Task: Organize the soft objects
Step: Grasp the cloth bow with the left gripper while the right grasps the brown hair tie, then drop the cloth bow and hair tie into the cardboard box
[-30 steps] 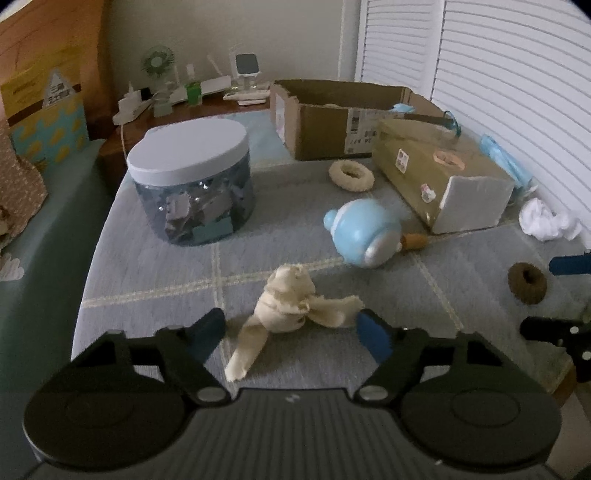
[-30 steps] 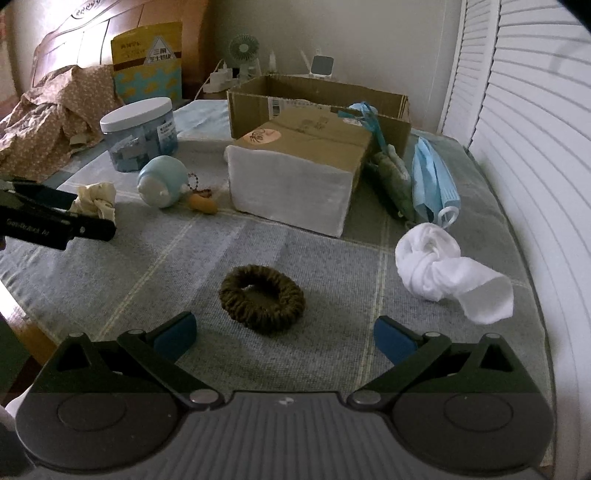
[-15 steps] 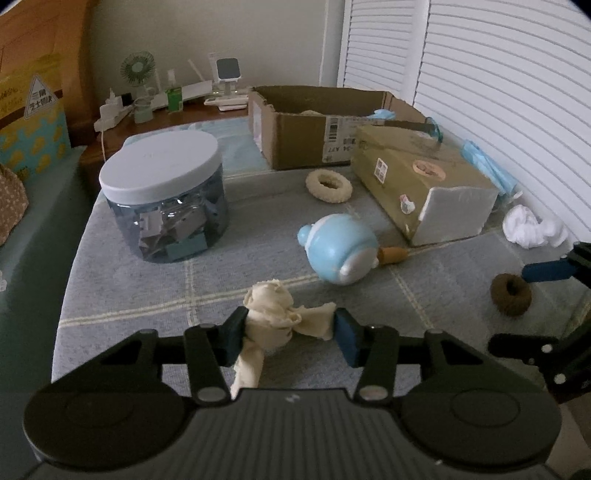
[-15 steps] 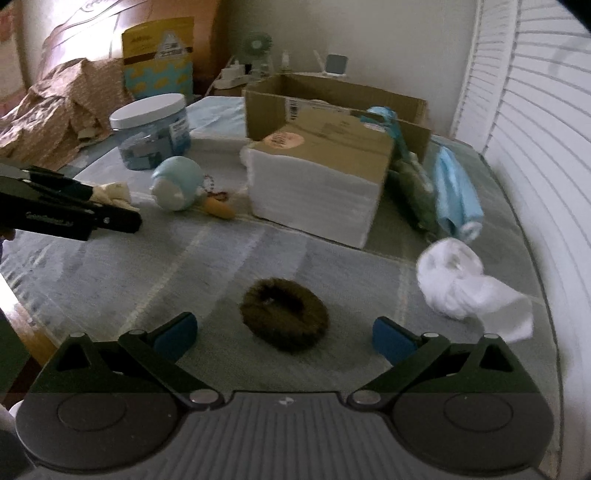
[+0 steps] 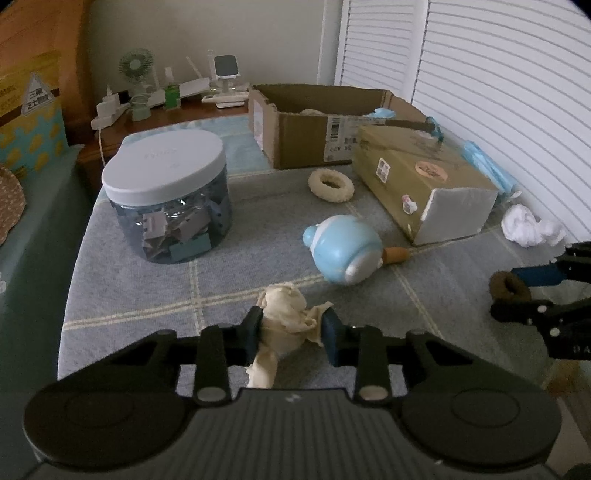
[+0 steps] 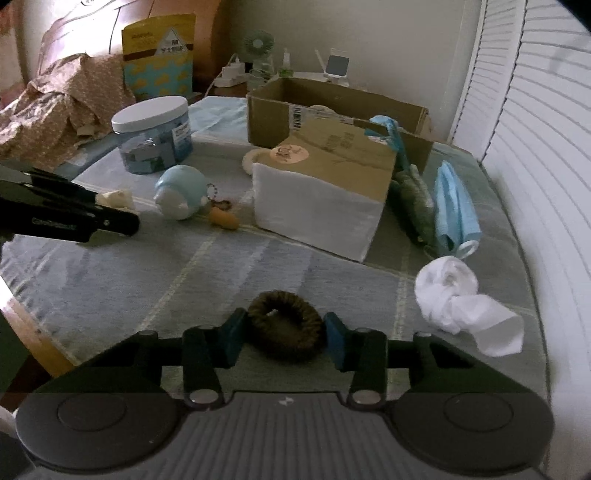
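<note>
A blue toy lies at 1 o'clock beyond the left gripper, whose fingers are closed on the cream cloth, while the right gripper fingers pinch the brown scrunchie on the tabletop, white cloth at 2 o'clock.

A cream wall is closing off the far side of the room. White louvered shutters are running along the right side, with daylight brightening them. A wooden side table is standing against the wall. A wooden headboard is rising at upper left. A grey checked cover is lying over the work surface.
</note>
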Demonstrator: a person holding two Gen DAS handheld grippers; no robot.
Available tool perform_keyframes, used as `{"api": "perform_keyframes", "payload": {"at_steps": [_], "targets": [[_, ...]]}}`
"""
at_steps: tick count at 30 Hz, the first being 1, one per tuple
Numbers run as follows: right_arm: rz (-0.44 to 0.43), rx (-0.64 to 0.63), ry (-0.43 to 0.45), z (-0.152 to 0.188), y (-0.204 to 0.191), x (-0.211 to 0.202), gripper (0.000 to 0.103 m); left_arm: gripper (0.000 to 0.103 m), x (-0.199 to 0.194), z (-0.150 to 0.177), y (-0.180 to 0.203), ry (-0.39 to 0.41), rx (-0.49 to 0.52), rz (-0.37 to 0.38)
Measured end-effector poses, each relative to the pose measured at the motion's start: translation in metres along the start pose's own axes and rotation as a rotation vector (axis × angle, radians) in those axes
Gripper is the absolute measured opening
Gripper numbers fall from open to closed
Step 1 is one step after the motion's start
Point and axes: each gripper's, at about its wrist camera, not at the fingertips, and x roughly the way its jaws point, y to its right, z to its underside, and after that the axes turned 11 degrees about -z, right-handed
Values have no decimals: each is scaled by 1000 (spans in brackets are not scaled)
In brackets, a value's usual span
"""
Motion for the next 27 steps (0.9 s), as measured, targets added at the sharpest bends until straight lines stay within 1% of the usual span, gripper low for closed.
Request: {"api": "perform_keyframes", "payload": {"at_steps": [4,8,12,16,21,27], "targets": [[5,-8,-8,0,-1,-1,49,31,-5,-2,-1,0,25,10],[0,-14,-8,-3,-2,-7,49,31,-13,-8,-4,-5,54,37],[-1,-33,4,-9,-4,-16,49,31,-25,-16,-6,-10,88,76],[-7,-49,29,-17,-6,-26,49,31,-38,-28,-5,7,126,107],[-8,-65,65,-29,-7,-35,49,31,-46,-56,0,55,148,141],[1,-74,104,-42,0,-41,49,31,-37,-111,9,132,169,160]]}}
